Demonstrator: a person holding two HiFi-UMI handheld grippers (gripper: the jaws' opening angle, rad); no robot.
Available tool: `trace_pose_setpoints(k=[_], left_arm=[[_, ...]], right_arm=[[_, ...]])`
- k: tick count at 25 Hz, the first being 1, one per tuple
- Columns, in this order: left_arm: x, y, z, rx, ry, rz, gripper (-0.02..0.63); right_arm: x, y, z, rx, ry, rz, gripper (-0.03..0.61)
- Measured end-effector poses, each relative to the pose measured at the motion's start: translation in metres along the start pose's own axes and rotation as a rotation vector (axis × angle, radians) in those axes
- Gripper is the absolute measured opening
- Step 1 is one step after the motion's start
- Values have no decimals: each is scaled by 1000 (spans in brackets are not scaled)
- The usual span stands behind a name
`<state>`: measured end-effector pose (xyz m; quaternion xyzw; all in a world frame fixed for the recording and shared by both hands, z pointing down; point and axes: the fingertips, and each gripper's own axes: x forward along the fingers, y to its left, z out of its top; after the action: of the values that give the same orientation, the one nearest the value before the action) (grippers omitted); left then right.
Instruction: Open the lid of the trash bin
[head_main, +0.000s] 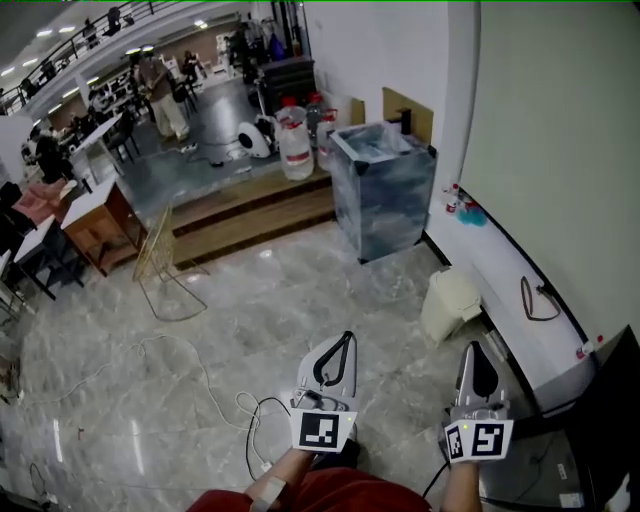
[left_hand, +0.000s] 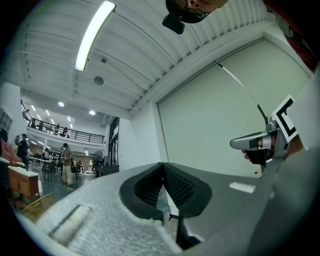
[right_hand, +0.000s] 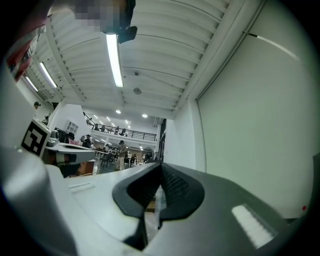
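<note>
I held my left gripper (head_main: 348, 338) and right gripper (head_main: 476, 348) with jaws pressed together on nothing, both short of the white trash bin (head_main: 450, 303), its lid down.

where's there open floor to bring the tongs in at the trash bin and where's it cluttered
Bare marble floor lies between the left tongs and the trash bin, below the wrapped crate: open from the bin's left. Crowded: cables trail at lower left, and the white ledge runs close along the bin's right.
</note>
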<state>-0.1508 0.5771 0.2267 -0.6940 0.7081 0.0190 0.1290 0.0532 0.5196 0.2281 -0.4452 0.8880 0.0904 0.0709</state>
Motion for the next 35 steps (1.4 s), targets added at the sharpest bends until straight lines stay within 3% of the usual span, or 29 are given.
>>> trace_pose_setpoints(k=[11,20,29,35], left_arm=[[80,74,-39,-10,30,36,3],[140,133,-78,-28,51,26,3],[181,151,-102,-65,42,-15,3],[211,156,-108,-44,40,-29,3]], right_arm=[[125,18,-34,-4,45,59,0],[202,23,-66,-17,98,27,0],[241,23,-82,-49,128,1,0],[267,4,-89,-55,127,-16,0]])
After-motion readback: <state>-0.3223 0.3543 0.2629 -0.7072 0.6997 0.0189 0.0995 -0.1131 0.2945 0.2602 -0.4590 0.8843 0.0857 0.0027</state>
